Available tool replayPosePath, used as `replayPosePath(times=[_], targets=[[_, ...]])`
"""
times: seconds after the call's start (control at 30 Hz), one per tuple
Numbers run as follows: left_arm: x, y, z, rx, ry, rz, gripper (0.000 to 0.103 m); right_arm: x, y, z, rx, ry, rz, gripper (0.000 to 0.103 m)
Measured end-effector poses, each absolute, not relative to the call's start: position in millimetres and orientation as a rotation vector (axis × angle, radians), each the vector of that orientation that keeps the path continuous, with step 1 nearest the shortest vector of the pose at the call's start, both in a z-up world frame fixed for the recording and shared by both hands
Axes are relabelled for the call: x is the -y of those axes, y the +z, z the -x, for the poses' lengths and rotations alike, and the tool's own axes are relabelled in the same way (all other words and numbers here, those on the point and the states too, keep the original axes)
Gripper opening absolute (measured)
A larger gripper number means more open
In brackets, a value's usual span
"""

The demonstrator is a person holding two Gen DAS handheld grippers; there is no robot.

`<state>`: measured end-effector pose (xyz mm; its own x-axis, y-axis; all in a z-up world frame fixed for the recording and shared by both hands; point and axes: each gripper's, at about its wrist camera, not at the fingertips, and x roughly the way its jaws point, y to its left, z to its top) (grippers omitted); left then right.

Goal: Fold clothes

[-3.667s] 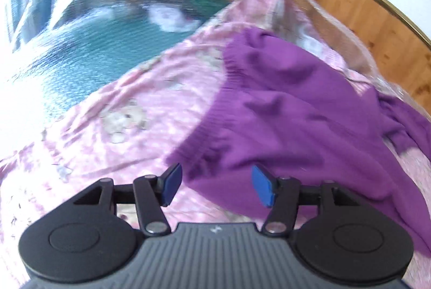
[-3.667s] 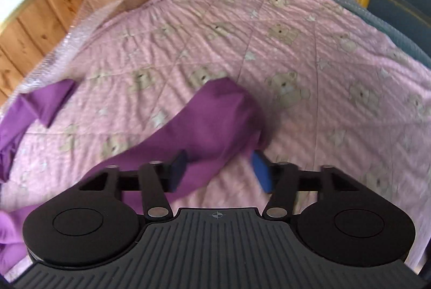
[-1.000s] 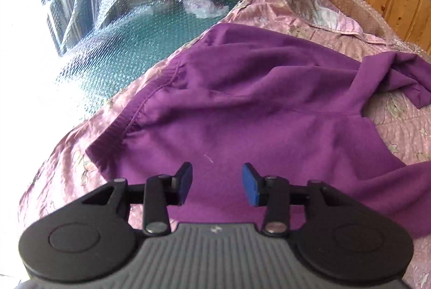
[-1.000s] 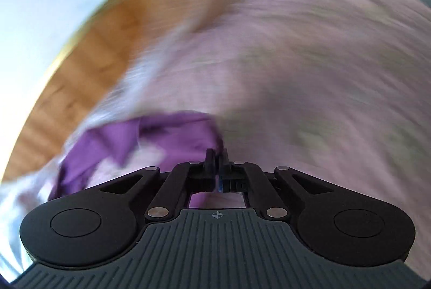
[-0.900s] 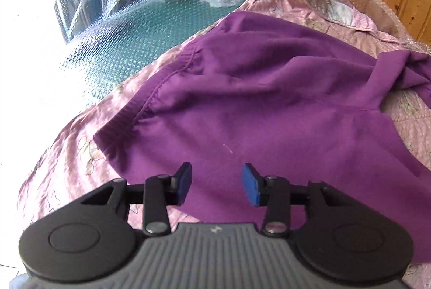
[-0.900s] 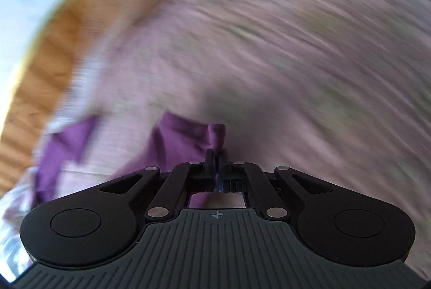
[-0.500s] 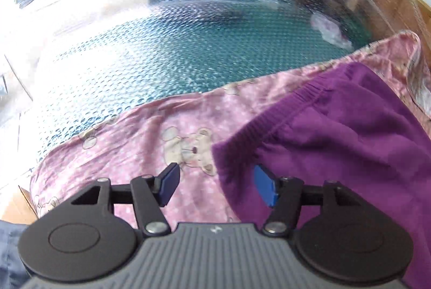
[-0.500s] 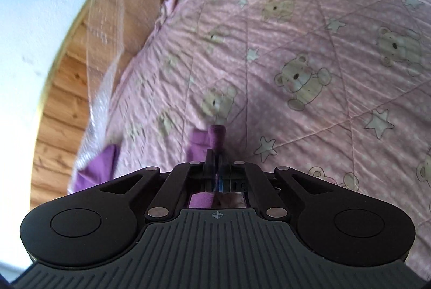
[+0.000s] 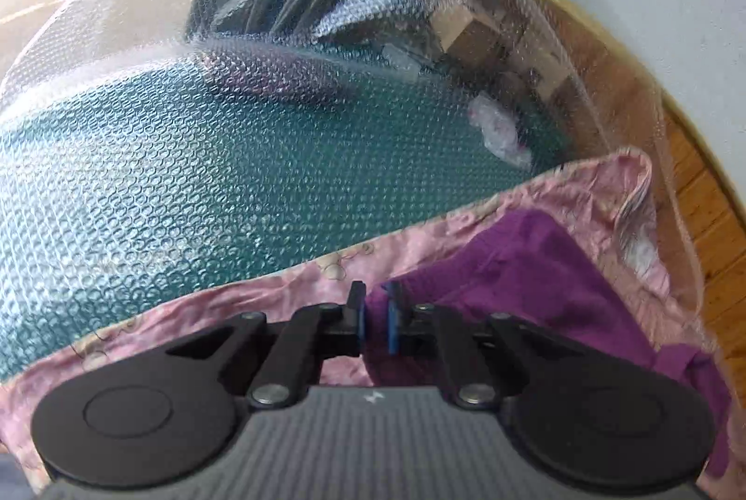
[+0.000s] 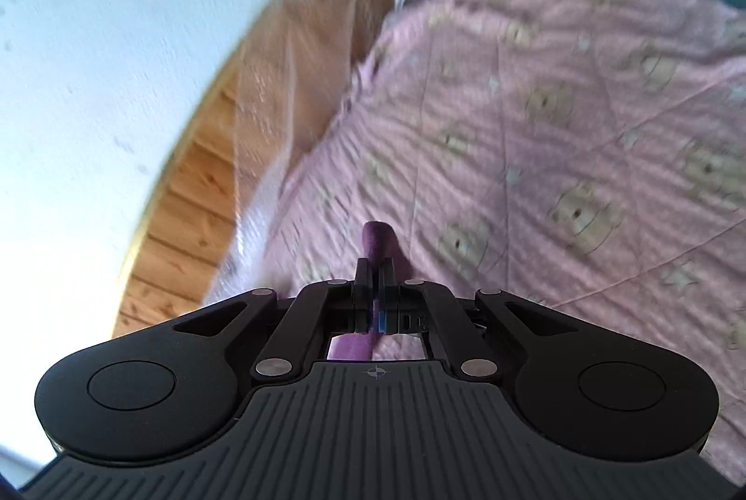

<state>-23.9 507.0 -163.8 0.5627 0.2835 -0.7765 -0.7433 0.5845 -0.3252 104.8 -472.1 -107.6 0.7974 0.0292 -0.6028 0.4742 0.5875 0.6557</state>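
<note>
Both grippers are clamping the same purple sweatshirt (image 9: pixel 527 281) right now. Up close in the left wrist view, the left gripper (image 9: pixel 375 315) is pinching a corner of the purple fabric between its blue pads (image 9: pixel 390 322), jaws nearly together. The rest of the garment is trailing off to the right across the pink bear-print quilt (image 9: pixel 261 299). Past the quilt edge, bubble wrap (image 9: pixel 196 155) is covering a teal surface, with wood paneling (image 9: pixel 708 220) running along the right. In the right wrist view, the right gripper (image 10: pixel 375 290) is squeezing a thin fold of purple, a little nub poking out past the tips, quilt and white wall (image 10: pixel 116 33) sitting beyond, somewhat blurred.
</note>
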Motion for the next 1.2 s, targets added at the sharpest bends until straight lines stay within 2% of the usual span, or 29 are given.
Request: replayPosePath(times=[0.07,0.23,0.37,0.43,0.47,0.5,0.57,0.63,0.7,0.9,1.13,1.17,1.2], targets=[[-510.8,-180.2,21.1,-0.857,0.655,0.651,0.009,468.1,-129.5,-101.1,-0.721,-0.332,-0.839,0.0],[-506.6,-215.6,7.5,-1.008,0.623,0.555,0.009,465.3,-202.1,-88.1,-0.963,-0.468,-0.764,0.0],[-506.9,-203.1,4.8,-1.013,0.613,0.486,0.016,463.0,-193.9,-69.6,-0.916,-0.479,-0.729,0.0],[-507.5,-198.0,9.5,-1.007,0.626,0.472,0.021,461.8,-193.3,-71.4,-0.95,-0.506,-0.651,0.007],[-507.6,-195.5,14.5,-0.998,0.639,0.476,0.025,459.3,-188.9,-73.0,-0.953,-0.559,-0.593,0.024],[-507.8,-193.0,19.5,-0.989,0.653,0.481,0.032,456.9,-184.4,-74.7,-0.955,-0.611,-0.535,0.034],[-508.1,-188.0,29.4,-0.97,0.68,0.49,0.036,448.4,-164.6,-77.9,-0.894,-0.706,-0.436,0.047],[-508.4,-183.1,39.3,-0.951,0.707,0.499,0.041,430.7,-140.5,-94.0,-0.822,-0.689,-0.384,0.047],[-508.7,-178.1,49.3,-0.932,0.734,0.508,0.041,402.8,-123.6,-129.7,-0.794,-0.547,-0.37,0.049],[-468.0,-172.5,47.8,-0.928,0.729,0.508,0.041,258.6,-121.5,-287.3,-0.807,-0.056,-0.175,0.07],[-396.9,-171.4,28.2,-0.952,0.675,0.494,0.044,132.2,-190.7,-413.9,-0.846,0.092,0.228,0.07],[-386.8,-171.2,25.4,-0.955,0.667,0.492,0.044,125.5,-200.6,-424.5,-0.859,0.077,0.283,0.063],[-376.6,-171.1,22.6,-0.959,0.659,0.49,0.044,124.4,-208.4,-432.3,-0.878,0.062,0.328,0.042]])
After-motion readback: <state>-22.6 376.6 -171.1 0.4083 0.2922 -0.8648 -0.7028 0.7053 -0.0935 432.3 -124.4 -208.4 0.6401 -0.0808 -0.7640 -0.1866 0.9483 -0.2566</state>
